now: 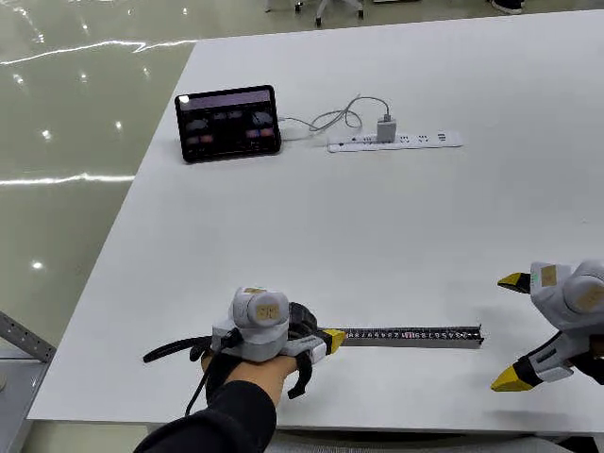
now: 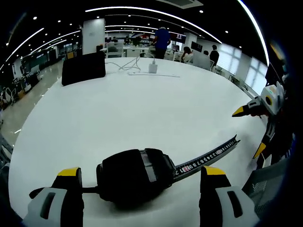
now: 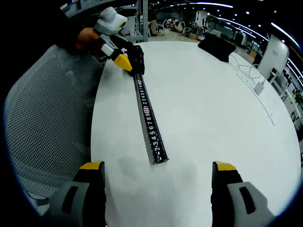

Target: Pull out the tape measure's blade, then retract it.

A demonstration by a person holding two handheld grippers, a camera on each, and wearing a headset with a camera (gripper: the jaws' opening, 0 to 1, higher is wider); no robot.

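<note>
left gripper spread astride tape measure case; right gripper spread before blade; tablet, power strip beyond.

The tape measure's blade carries printed digits, 2 through 9 legible from its tip (later marks blur together). The tablet shows screen text too small to read.

You're working under bright, even ceiling strip lights that glare off the glossy floor and leave only soft shadows on the white counter, while both gripper views bend strongly at their edges.
</note>
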